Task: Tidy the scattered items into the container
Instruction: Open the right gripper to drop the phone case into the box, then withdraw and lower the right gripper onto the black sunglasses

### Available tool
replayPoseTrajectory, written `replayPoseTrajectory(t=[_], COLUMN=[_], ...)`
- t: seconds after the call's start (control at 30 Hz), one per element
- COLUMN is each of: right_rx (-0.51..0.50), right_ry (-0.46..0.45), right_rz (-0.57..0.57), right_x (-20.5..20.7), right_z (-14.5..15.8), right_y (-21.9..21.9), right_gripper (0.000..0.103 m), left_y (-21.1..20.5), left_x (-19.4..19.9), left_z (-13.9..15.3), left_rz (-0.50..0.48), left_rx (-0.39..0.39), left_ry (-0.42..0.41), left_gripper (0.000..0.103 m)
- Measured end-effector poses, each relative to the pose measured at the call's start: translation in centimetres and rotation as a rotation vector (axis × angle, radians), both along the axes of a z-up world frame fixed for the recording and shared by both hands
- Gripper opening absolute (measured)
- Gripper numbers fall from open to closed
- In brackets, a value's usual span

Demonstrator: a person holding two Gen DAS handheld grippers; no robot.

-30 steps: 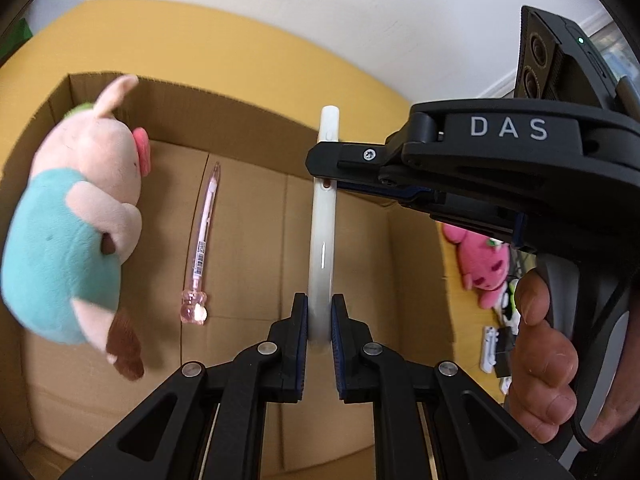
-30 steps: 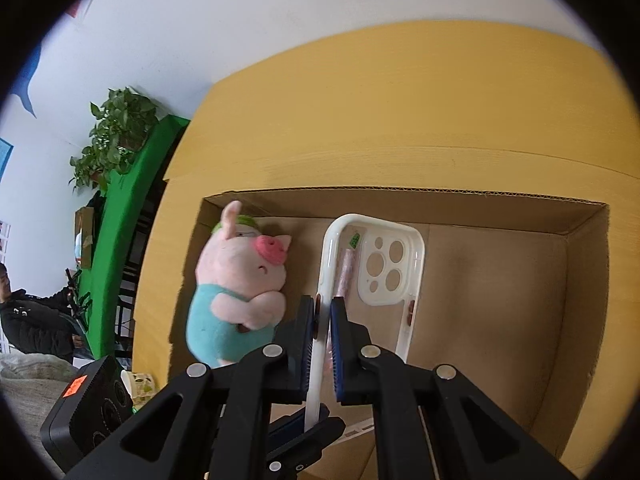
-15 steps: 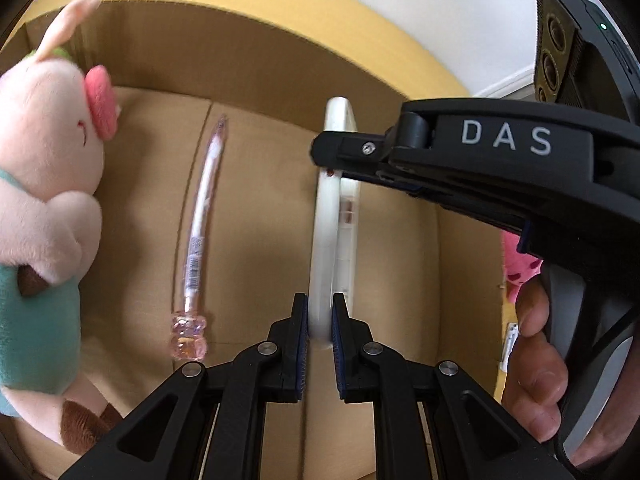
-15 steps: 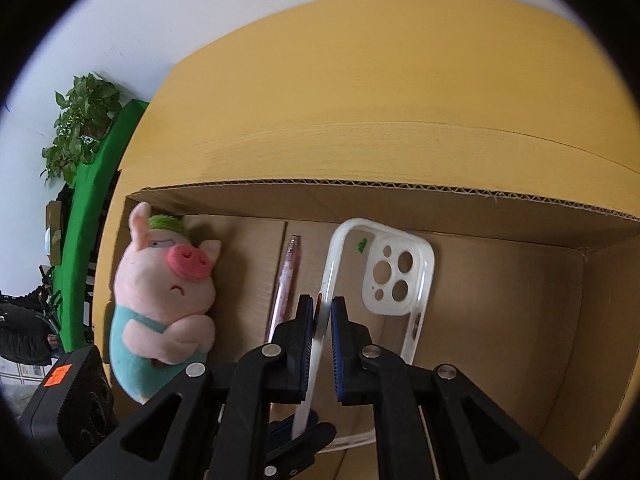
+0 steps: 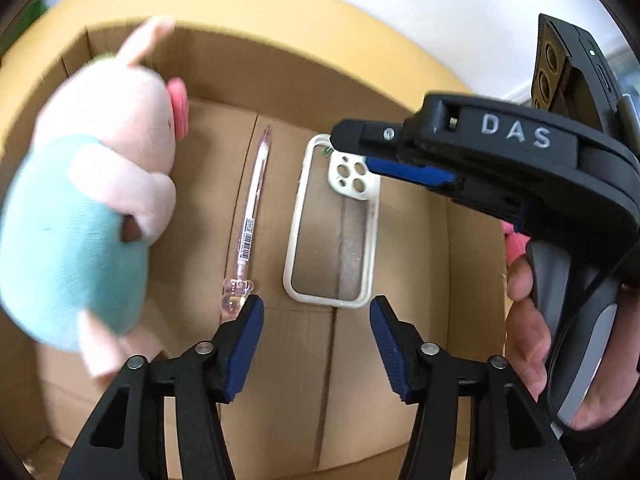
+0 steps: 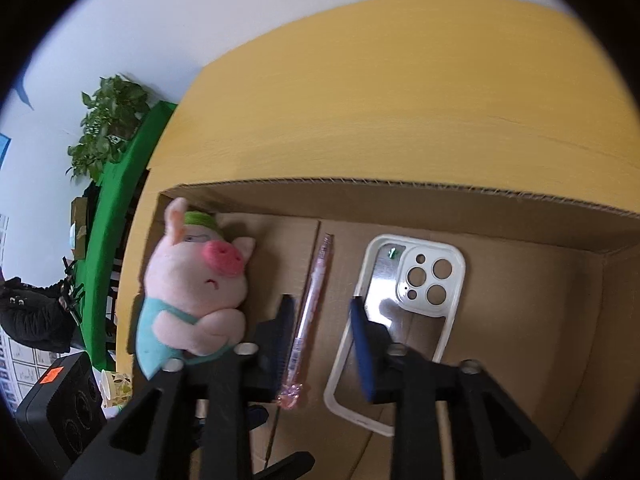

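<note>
phone case [image 5: 332, 232] released, now flat on floor of cardboard box [image 5: 404, 92], just beyond left tool [image 5: 316, 322], jaws just opened, nothing between them. right tool [image 6: 322, 326] likewise just opened and empty, held a second ago on the case's edge. pink pen [image 5: 250, 220] just beside; plush pig [image 5: 92, 200] further left. likely ready for the next scattered item.

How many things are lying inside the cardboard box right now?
3: a plush pig at the left end, a pink pen beside it, and a clear phone case right of the pen. The near corners are hidden by the grippers.
</note>
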State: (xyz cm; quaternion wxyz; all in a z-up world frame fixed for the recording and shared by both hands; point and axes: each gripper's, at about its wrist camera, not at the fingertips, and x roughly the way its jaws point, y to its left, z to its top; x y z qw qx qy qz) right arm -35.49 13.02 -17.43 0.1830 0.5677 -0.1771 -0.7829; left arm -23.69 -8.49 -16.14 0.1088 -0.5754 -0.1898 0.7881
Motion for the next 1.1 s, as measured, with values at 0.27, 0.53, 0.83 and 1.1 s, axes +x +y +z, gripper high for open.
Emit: replayPoseTrajectory(t=[0.27,0.53,0.83,1.1], right_rx=[0.239,0.297,0.339,0.348], right_ry=[0.167,0.27,0.302,0.309], right_rz=[0.016,-0.151,-0.173,-0.179], right_x=[7.2,16.1,23.7,27.8], right_z=[7.7,14.7,18.0,19.1], right_y=[0.3,2.0,1.9,2.5], right_gripper=[0.063,0.074,0.074,0.074], left_y=[-2.3,-6.1,-5.2,-3.7], left_x=[4.9,11.9,18.4,20.7], left_z=[8.4,12.9,15.5,16.7], left_rz=[-0.035,0.038,0.037,0.014], left_rx=[-0.157,-0.291,-0.319,-0.327], left_ry=[0.208,0.29,0.328,0.362], left_gripper=[0.087,0.096,0.096,0.096])
